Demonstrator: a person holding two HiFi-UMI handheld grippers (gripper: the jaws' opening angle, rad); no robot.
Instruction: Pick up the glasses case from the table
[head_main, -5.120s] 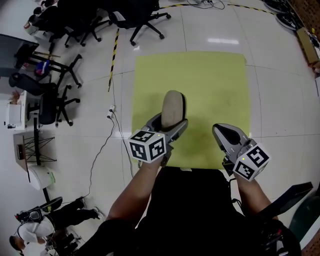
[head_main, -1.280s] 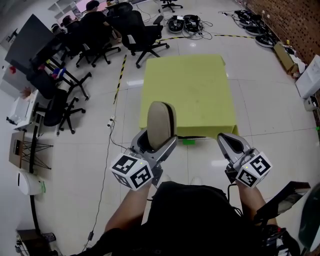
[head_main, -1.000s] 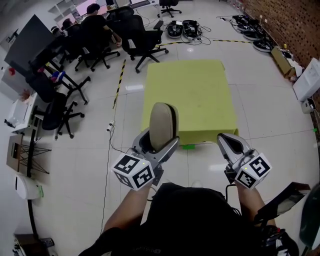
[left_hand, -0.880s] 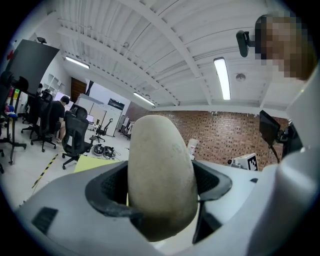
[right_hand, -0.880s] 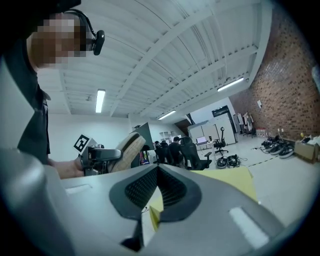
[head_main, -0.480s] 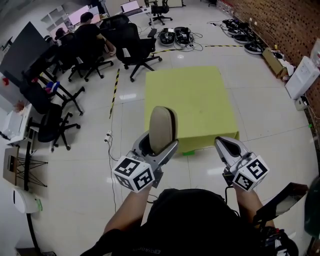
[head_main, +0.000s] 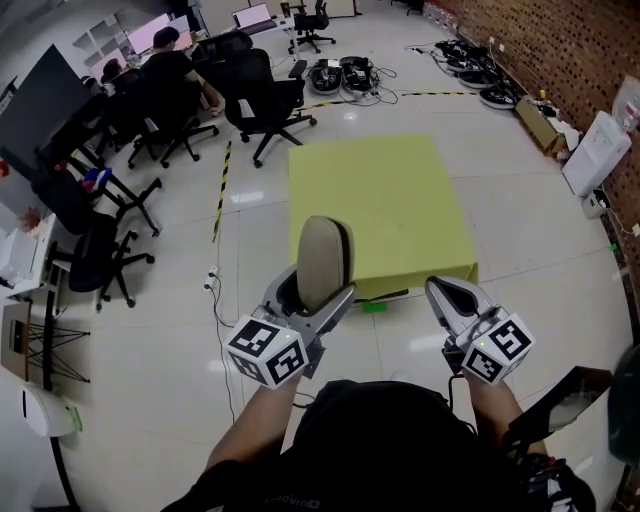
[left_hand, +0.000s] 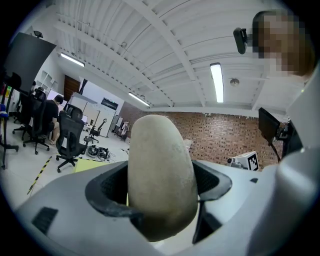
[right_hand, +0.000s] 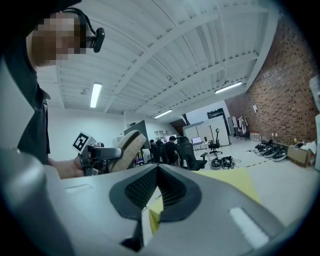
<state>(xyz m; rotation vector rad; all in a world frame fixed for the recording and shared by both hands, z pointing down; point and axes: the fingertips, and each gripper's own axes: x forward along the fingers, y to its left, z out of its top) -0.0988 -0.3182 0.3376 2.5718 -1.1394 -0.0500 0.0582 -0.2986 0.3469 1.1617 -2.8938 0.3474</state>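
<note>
My left gripper (head_main: 312, 303), lower centre of the head view, is clamped on the beige glasses case (head_main: 324, 260), which stands upright, off the yellow table (head_main: 380, 190) at frame centre. My right gripper (head_main: 450, 293), lower right, has its jaws pressed together, empty.

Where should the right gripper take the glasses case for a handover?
Probably the glasses case by its free rounded upper half, from its right: the left gripper clamps the lower end, leaving the top clear. The shut right gripper must open first.
</note>
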